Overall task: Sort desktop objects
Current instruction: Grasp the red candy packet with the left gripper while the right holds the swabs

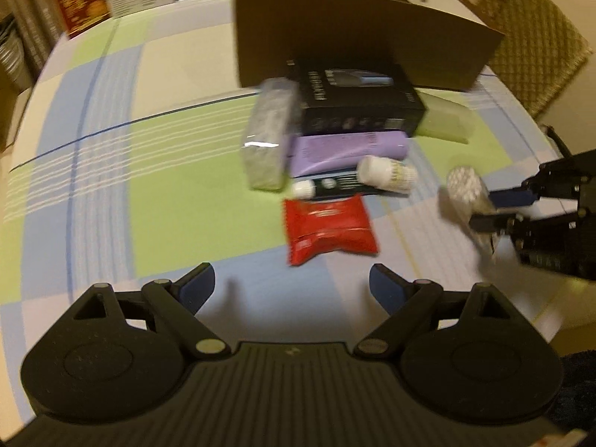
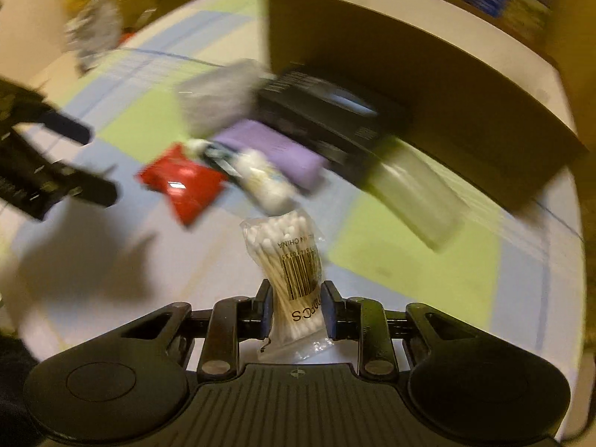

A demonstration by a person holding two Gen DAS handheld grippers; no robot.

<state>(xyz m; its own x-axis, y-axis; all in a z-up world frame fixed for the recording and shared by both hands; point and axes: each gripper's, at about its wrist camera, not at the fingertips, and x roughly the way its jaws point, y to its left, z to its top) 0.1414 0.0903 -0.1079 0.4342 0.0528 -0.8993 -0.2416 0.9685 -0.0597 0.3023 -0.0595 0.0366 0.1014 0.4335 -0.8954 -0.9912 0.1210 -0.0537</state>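
Lying on the checked cloth of the counter (image 1: pixel 111 149), the pile begins at the left with a grey clear-wrapped packet (image 1: pixel 268 134), its long axis running away from the left wrist camera. Just right of it a black box (image 1: pixel 357 104) with blurred, unreadable lettering sits on a purple box (image 1: pixel 346 149), in front of a brown cardboard box (image 1: pixel 354 33). Below these lie a dark tube with a white cap (image 1: pixel 320 187) and a white bottle (image 1: pixel 387 173) on its side, cap to the left, then a red pouch (image 1: pixel 327 231) nearest the camera. A pale green case (image 1: pixel 445 121) sticks out right of the black box. The left tongs (image 1: pixel 291 290) hang wide apart over the cloth, holding nothing. Farther right, the right tongs (image 2: pixel 295 309) are clamped on a clear bag of cotton swabs (image 2: pixel 294 268), lifted off the counter. In the right wrist view the bag's long axis points forward along the fingers, swab heads at the far end; a barcode, "PCS" and "CHINA" read on it.
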